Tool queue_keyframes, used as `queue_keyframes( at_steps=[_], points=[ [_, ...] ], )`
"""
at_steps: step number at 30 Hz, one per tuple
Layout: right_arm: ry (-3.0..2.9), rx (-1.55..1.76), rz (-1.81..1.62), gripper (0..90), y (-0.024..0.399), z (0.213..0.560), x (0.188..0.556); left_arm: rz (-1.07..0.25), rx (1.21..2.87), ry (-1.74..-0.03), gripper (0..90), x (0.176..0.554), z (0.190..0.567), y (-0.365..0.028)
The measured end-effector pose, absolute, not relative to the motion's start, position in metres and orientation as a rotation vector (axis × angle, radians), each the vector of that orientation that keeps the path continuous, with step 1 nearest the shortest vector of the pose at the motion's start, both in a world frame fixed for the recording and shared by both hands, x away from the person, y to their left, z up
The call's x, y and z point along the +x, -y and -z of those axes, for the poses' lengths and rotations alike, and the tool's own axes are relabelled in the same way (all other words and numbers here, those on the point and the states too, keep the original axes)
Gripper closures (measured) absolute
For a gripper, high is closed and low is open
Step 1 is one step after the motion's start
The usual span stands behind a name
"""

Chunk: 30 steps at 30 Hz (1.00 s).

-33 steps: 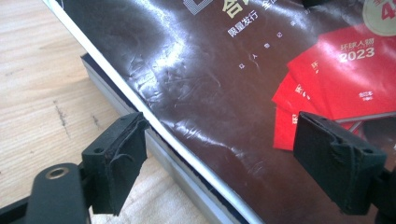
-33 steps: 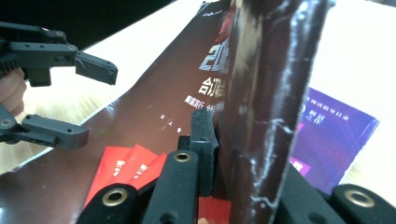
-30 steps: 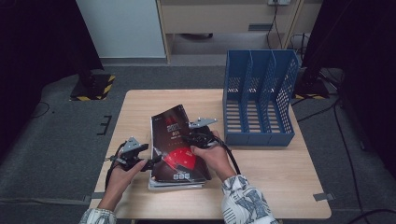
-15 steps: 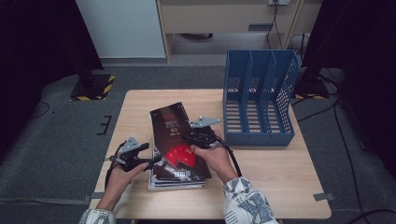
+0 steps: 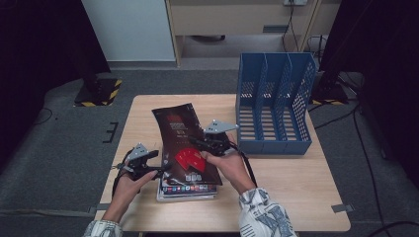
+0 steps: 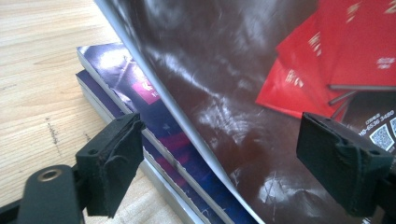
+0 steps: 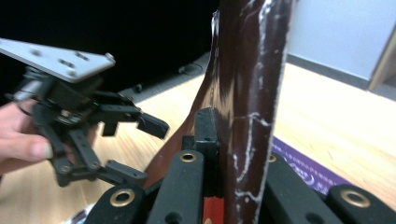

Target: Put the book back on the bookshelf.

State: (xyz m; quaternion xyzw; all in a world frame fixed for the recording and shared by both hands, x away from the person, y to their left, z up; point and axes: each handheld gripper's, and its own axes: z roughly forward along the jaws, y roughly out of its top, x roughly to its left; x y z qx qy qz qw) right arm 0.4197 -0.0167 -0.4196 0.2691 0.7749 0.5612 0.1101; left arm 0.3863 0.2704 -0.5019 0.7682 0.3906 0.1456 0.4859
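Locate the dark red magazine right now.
In the high view the dark red magazine is mid-table, left of the blue file rack, lifted off the magazine stack, clamped in the right gripper.

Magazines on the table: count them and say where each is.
3: the dark magazine lifted in the right tongs, and two purple magazines stacked flat beneath; more may be hidden under them.

Lower magazines (image 5: 185, 190) largely under the lifted magazine (image 5: 185, 143)

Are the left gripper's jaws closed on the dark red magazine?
No: the left gripper stands open, its pads apart with the magazine edge between them, unpressed.
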Motion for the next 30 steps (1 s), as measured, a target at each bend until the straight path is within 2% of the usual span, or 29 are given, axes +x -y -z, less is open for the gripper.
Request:
queue_keyframes(
  at_steps=[9, 18, 23, 26, 29, 30],
  points=[
    [-2.267, 0.725, -1.743, 86.9, 0.016, 0.405, 0.417, -0.34, 1.835, -0.941, 12.8, 0.386, 0.499, -0.27],
    [-2.294, 0.662, -1.768, 86.9, 0.007, 0.396, 0.415, -0.247, 1.819, -0.933, 13.2, 0.39, 0.502, -0.27],
    [-2.295, 0.633, -1.78, 87.0, 0.006, 0.391, 0.415, -0.21, 1.812, -0.929, 35.1, 0.391, 0.501, -0.272],
    [-2.304, 0.628, -1.762, 86.9, 0.005, 0.393, 0.415, -0.198, 1.79, -0.936, 55.5, 0.39, 0.501, -0.278],
    [-2.315, 0.623, -1.756, 86.9, 0.004, 0.394, 0.415, -0.171, 1.753, -0.935, 66.8, 0.389, 0.5, -0.28],
    [-2.313, 0.619, -1.751, 86.9, 0.004, 0.393, 0.415, -0.164, 1.736, -0.932, 66.8, 0.389, 0.498, -0.281]
  ],
)
